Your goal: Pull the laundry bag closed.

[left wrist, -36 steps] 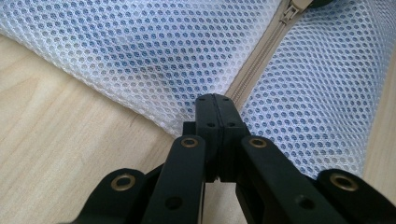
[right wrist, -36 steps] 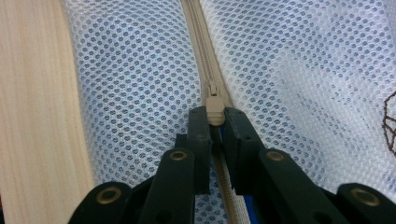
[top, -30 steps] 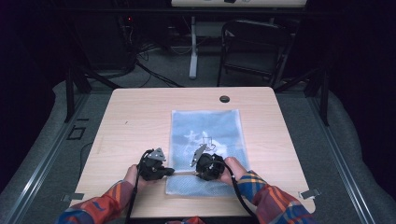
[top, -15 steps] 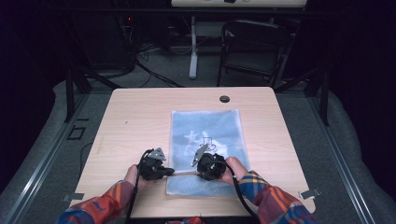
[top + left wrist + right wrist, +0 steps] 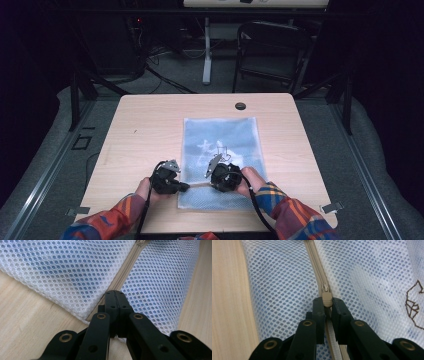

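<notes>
A white mesh zip bag (image 5: pixel 220 135) with pale blue cloth inside lies flat on the wooden table (image 5: pixel 150 125). Its beige zipper (image 5: pixel 315 262) runs across the near end. My left gripper (image 5: pixel 185 187) sits at the bag's left edge; in the left gripper view its jaws (image 5: pixel 115 293) are pressed together on the mesh at the zipper's end (image 5: pixel 120 282). My right gripper (image 5: pixel 210 183) is a short way to the right along the zipper. Its jaws (image 5: pixel 327 301) pinch the beige zipper pull (image 5: pixel 326 296).
A dark line drawing (image 5: pixel 413 305) marks the cloth inside the bag. A round cable hole (image 5: pixel 240 106) sits near the table's far edge. Beyond the table stand a black chair (image 5: pixel 272 50) and floor cables. Bare wood lies left of the bag.
</notes>
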`<move>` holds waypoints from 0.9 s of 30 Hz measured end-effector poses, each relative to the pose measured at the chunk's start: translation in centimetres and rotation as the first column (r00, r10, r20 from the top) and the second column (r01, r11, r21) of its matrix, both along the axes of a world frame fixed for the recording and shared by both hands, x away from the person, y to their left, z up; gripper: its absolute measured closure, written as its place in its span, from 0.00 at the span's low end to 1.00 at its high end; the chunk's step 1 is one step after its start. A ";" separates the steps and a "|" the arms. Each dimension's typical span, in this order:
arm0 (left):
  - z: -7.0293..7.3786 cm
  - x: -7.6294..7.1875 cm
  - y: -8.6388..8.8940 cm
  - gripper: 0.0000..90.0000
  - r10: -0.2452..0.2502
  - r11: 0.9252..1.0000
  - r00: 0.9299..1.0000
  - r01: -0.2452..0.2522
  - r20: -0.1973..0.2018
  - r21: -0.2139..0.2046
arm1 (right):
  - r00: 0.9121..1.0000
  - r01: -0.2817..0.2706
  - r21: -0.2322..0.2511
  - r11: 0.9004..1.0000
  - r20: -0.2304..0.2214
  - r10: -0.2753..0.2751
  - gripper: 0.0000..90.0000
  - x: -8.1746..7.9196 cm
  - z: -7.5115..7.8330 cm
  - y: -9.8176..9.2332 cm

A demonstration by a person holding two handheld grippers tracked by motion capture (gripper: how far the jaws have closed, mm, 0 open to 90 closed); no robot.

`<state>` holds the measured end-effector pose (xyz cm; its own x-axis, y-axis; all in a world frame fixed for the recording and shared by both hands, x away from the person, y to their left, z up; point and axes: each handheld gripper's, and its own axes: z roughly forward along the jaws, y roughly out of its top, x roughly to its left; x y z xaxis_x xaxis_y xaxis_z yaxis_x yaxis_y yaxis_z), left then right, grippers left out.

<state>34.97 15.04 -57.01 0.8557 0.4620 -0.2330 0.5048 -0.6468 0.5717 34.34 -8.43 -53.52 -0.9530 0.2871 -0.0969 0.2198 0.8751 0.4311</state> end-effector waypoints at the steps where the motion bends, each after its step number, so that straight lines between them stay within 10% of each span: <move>1: 0.0 0.0 0.0 1.00 -0.002 1.000 1.000 0.002 0.004 0.002 | 1.000 0.006 0.002 1.000 -0.008 -0.006 0.91 0.0 0.0 -0.2; 27: 0.0 0.0 0.1 1.00 -0.005 1.000 1.000 0.005 0.011 -0.002 | 1.000 0.027 -0.021 0.999 -0.009 -0.027 0.91 -0.2 0.4 -2.6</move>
<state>34.94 15.18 -57.04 0.8606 0.4572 -0.2246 0.4953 -0.6483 0.5783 34.19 -11.03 -53.16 -0.9457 0.3110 -0.0944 0.2475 0.8774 0.4109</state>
